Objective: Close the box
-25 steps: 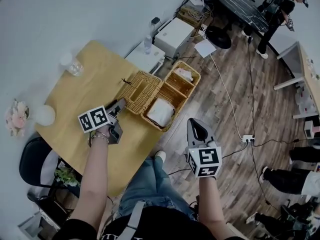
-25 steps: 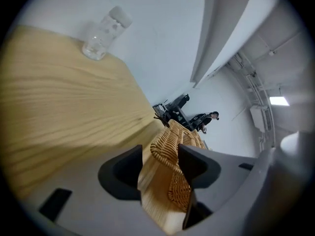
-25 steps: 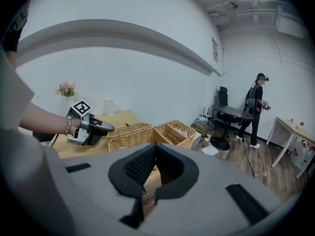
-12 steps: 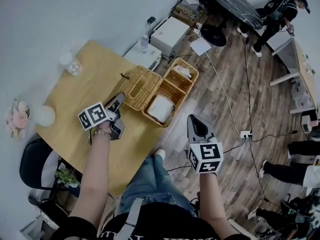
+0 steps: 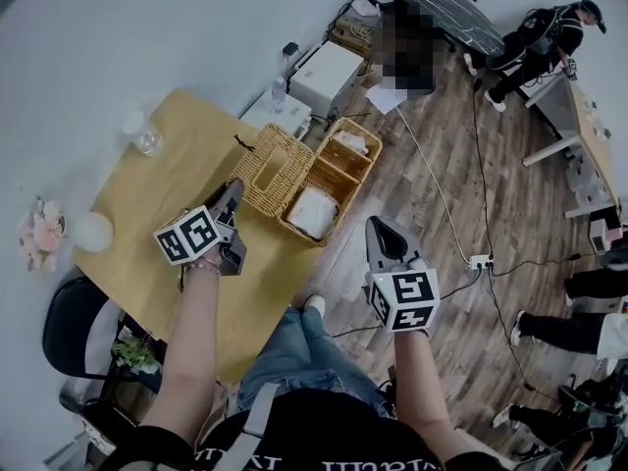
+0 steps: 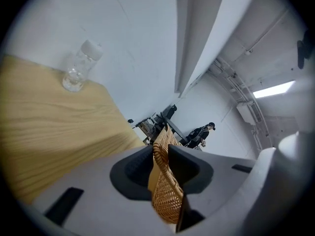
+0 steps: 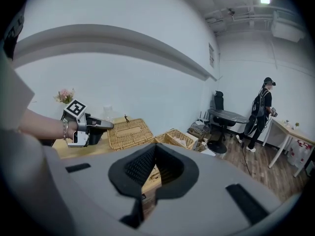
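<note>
the wicker box stands open at the 3 o'clock edge of the wooden table, with its lid spread out at its 9 o'clock side. the left gripper, jaws just closing, clenches the lid's rim. the right gripper hangs at the box's 5 o'clock, jaws together and empty.
</note>
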The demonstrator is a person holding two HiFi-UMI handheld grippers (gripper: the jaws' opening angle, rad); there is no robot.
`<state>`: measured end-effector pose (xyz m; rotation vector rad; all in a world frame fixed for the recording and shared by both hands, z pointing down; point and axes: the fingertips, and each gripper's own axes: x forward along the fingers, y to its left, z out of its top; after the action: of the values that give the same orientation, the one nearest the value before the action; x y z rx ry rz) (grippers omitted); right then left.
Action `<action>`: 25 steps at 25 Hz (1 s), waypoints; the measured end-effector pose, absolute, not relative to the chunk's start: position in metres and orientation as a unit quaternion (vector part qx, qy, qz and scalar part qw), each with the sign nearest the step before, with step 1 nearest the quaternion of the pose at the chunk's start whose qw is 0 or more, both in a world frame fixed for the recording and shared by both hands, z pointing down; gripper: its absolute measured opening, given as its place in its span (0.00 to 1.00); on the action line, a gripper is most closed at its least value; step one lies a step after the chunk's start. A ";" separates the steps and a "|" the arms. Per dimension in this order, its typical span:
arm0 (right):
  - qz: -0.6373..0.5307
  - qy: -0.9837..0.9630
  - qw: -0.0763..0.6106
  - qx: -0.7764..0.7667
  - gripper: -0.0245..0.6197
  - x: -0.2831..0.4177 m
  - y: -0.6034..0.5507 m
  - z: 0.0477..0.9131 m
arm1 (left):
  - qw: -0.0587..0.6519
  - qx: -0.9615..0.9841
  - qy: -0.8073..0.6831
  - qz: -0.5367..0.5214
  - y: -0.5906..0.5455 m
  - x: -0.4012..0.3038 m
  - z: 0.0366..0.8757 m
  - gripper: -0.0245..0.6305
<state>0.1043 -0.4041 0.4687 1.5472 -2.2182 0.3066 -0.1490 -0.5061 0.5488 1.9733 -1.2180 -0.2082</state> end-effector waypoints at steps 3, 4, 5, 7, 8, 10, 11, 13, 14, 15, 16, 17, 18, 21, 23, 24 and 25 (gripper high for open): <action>0.110 -0.793 0.205 0.562 0.06 0.106 -0.400 0.467 | 0.367 0.791 -0.484 -0.074 -0.503 -0.145 0.536 0.18; 0.110 -0.793 0.204 0.564 0.06 0.106 -0.398 0.466 | 0.358 0.796 -0.483 -0.070 -0.501 -0.144 0.533 0.18; 0.109 -0.792 0.202 0.565 0.06 0.106 -0.396 0.464 | 0.349 0.800 -0.483 -0.064 -0.499 -0.142 0.529 0.17; 0.105 -0.794 0.197 0.565 0.06 0.107 -0.395 0.460 | 0.331 0.809 -0.483 -0.052 -0.496 -0.138 0.522 0.17; 0.102 -0.795 0.195 0.565 0.06 0.108 -0.395 0.457 | 0.323 0.812 -0.484 -0.045 -0.495 -0.136 0.519 0.17; 0.097 -0.798 0.191 0.563 0.06 0.112 -0.396 0.452 | 0.308 0.818 -0.484 -0.035 -0.493 -0.130 0.512 0.16; 0.094 -0.800 0.188 0.562 0.06 0.114 -0.396 0.449 | 0.301 0.821 -0.485 -0.030 -0.492 -0.127 0.508 0.16; 0.091 -0.804 0.182 0.559 0.06 0.117 -0.396 0.444 | 0.287 0.826 -0.485 -0.019 -0.488 -0.122 0.502 0.15; 0.089 -0.806 0.180 0.557 0.06 0.119 -0.395 0.442 | 0.281 0.829 -0.484 -0.014 -0.486 -0.119 0.499 0.15; 0.087 -0.808 0.178 0.555 0.06 0.121 -0.395 0.439 | 0.274 0.831 -0.484 -0.008 -0.484 -0.116 0.496 0.15; 0.086 -0.810 0.176 0.553 0.06 0.123 -0.394 0.437 | 0.267 0.833 -0.485 -0.001 -0.482 -0.114 0.494 0.14; 0.084 -0.811 0.174 0.552 0.06 0.125 -0.394 0.435 | 0.260 0.834 -0.487 0.006 -0.479 -0.111 0.491 0.14; 0.083 -0.813 0.172 0.550 0.06 0.127 -0.394 0.432 | 0.252 0.835 -0.490 0.015 -0.477 -0.108 0.489 0.14; 0.075 -0.817 0.168 0.547 0.06 0.134 -0.394 0.424 | 0.230 0.837 -0.496 0.036 -0.470 -0.100 0.482 0.14; 0.073 -0.818 0.160 0.548 0.06 0.140 -0.394 0.418 | 0.218 0.839 -0.496 0.049 -0.465 -0.093 0.478 0.13; 0.073 -0.818 0.155 0.549 0.06 0.143 -0.395 0.416 | 0.211 0.841 -0.496 0.058 -0.463 -0.090 0.476 0.13; 0.074 -0.818 0.149 0.550 0.06 0.146 -0.395 0.413 | 0.202 0.842 -0.495 0.070 -0.461 -0.087 0.475 0.13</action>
<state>0.1460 -0.3953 0.4129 1.5802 -2.3521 0.2124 -0.0871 -0.4606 0.4752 2.3509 -1.3833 0.1946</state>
